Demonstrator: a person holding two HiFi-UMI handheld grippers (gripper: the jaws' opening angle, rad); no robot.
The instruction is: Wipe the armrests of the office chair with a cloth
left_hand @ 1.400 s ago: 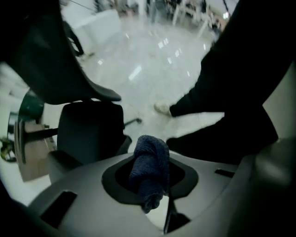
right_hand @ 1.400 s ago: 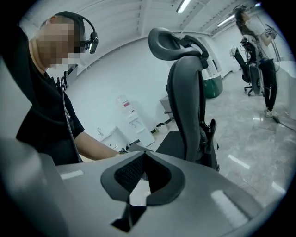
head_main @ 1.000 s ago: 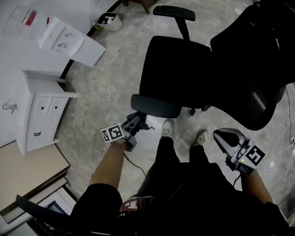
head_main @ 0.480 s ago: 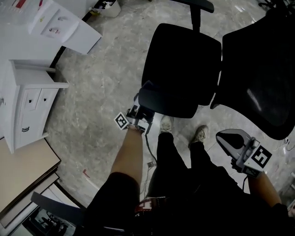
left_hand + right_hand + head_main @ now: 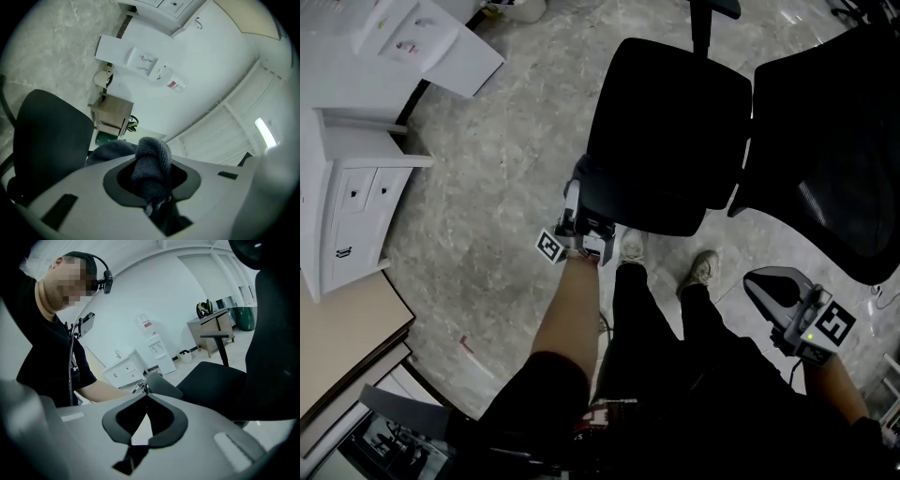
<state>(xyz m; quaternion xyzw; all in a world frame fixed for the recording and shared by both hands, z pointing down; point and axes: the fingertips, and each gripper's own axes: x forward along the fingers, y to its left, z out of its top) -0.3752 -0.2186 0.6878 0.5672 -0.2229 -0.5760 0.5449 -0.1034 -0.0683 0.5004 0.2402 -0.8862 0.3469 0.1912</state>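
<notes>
I am holding the cloth at the office chair's near armrest.
My left gripper point(image 5: 575, 211) is clamping a bunched dark-grey cloth point(image 5: 150, 161) beside the armrest point(image 5: 161, 386) of the black office chair point(image 5: 670, 131). My right gripper point(image 5: 146, 413) is hanging off to my right, its jaws meeting on nothing.

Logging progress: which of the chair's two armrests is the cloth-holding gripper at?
The near armrest, beside the person's legs: the left gripper holds the cloth at it. The far armrest, across the seat, has nothing near.
</notes>
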